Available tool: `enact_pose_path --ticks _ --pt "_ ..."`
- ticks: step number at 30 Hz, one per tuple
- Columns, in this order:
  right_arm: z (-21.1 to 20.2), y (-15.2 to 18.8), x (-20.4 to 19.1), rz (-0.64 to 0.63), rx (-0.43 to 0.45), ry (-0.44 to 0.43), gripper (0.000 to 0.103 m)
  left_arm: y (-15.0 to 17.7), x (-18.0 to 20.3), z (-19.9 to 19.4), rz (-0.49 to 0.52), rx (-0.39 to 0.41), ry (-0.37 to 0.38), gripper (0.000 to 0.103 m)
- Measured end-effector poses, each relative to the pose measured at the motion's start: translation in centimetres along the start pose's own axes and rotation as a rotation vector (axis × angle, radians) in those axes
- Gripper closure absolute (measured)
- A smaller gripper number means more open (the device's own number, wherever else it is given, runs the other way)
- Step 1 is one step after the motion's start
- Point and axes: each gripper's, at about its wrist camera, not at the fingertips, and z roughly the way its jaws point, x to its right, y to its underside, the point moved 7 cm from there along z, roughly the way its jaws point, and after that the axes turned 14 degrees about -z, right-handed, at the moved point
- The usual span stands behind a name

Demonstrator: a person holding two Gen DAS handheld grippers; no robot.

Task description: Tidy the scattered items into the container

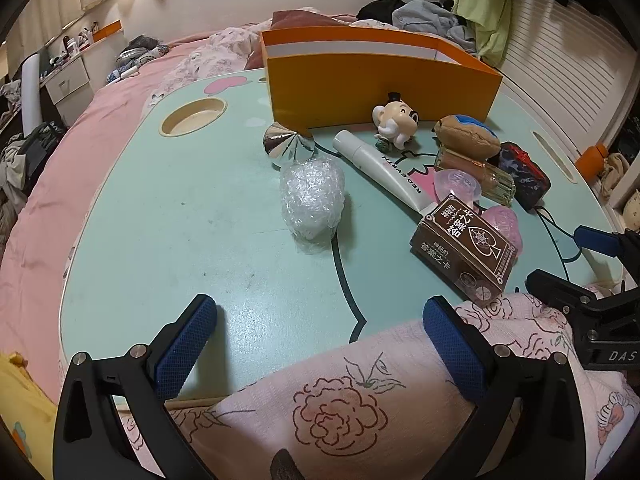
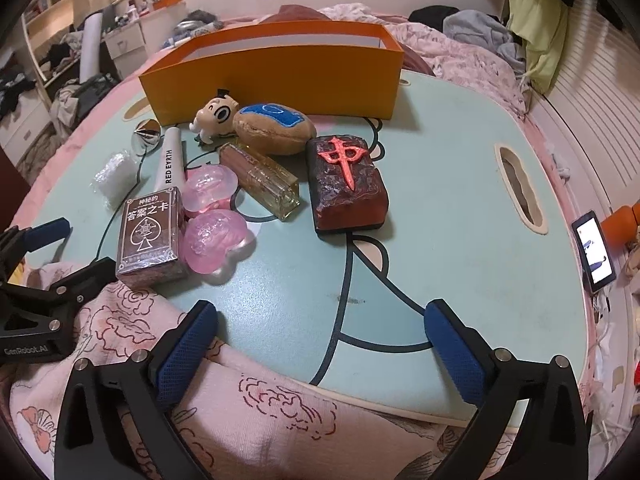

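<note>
An orange box [image 1: 380, 92] [image 2: 276, 80] stands open-topped at the far side of a mint lap table [image 2: 460, 200]. In front of it lie a bubble-wrap bundle [image 1: 314, 200], a silver cone [image 1: 288, 142], a white tube [image 1: 384, 168], a small figurine [image 2: 216, 116], a brown-and-blue plush [image 2: 274, 126], a perfume bottle [image 2: 264, 178], two pink jelly pieces [image 2: 216, 244], a brown card box [image 2: 150, 236] and a dark red mahjong block [image 2: 346, 184]. My left gripper [image 1: 320, 316] hovers open over the table's near edge, short of the bundle. My right gripper [image 2: 320, 320] is open too, near the block, with nothing between its fingers.
The table rests on a pink bed with a flowered quilt [image 1: 340, 400] bunched at its near edge. A round cup recess [image 1: 194, 116] sits far left and a handle slot [image 2: 520, 188] on the right. A lit phone [image 2: 594, 256] lies off the table's right side. Clothes are piled behind the box.
</note>
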Motion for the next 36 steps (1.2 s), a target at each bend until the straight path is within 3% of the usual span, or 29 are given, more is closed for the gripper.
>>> enact_pose_path --ticks 36 --pt "0.15 -0.08 -0.15 -0.010 -0.001 -0.009 0.000 -0.24 0.10 0.28 0.014 -0.004 0.002 0.000"
